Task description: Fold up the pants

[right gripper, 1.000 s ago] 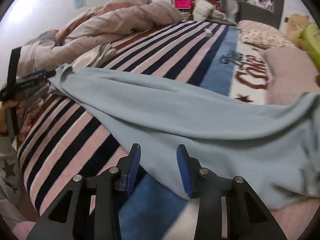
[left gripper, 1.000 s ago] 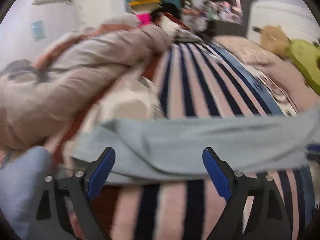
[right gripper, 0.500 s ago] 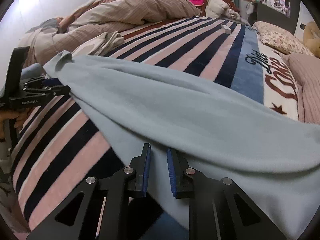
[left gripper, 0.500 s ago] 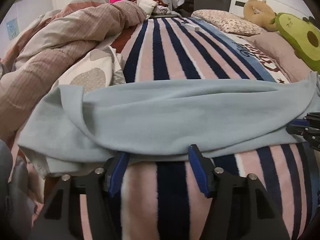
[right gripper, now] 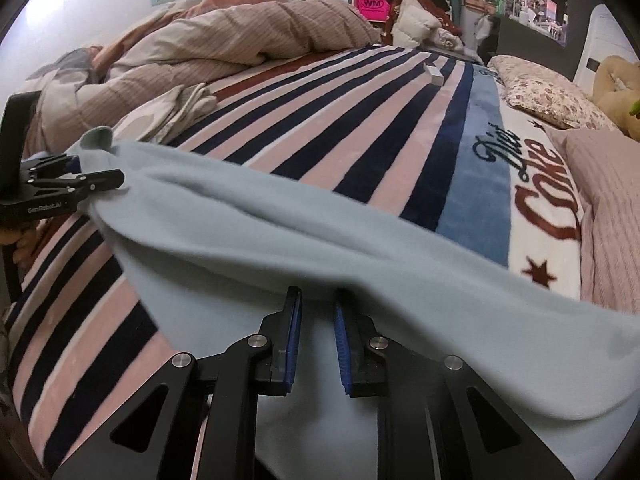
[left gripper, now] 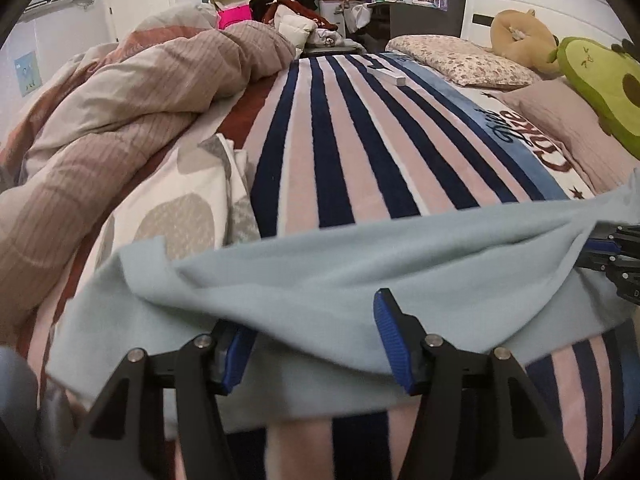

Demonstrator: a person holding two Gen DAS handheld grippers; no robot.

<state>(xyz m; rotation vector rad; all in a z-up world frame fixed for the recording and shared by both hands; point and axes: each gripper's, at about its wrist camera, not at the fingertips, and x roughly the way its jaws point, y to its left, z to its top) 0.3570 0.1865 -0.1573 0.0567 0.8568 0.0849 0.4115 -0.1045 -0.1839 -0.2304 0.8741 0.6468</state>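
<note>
Left gripper wider over pants.

Both the left gripper and right gripper have black angular frames, silver screws and ribbed blue pads.

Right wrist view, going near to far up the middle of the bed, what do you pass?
Right gripper → light blue pants → striped blanket → small white box → crumpled clothes pile past the bed's far end.
</note>
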